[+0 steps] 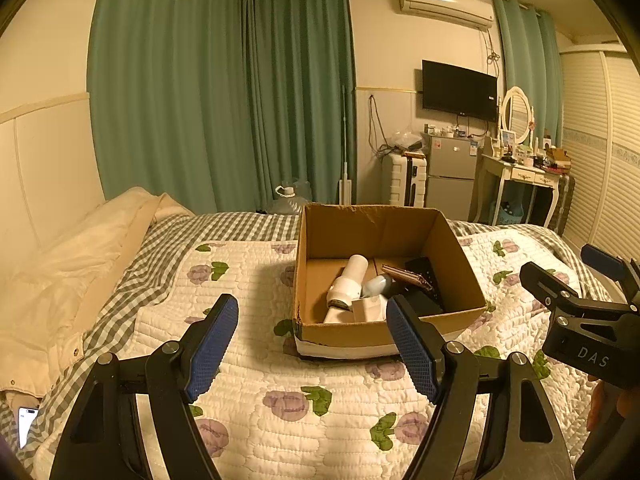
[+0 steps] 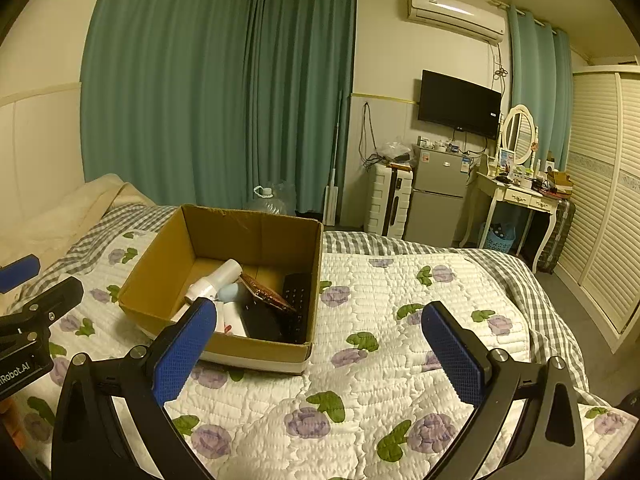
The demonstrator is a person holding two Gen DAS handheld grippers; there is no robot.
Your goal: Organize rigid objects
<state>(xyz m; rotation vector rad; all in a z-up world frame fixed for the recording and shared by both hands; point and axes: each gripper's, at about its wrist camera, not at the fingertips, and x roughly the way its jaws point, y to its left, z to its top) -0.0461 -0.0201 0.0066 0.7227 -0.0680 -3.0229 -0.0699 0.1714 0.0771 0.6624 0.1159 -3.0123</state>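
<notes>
While both grippers hover above a floral quilt (image 2: 360,380) on a bed, an open cardboard box (image 1: 384,232) sits on it holding a white hair dryer (image 1: 348,286), a black keyboard (image 2: 298,300) and smaller items. Left gripper (image 1: 312,344) and right gripper (image 2: 320,354) have jaws spread wide, holding nothing.

Box (image 1: 372,332) on quilt (image 1: 280,400); hair dryer (image 1: 348,284) inside left, keyboard (image 2: 298,300), perhaps, inside right.

Quilt (image 2: 400,360) open right of box (image 2: 260,232); box crowded (top open).
</notes>
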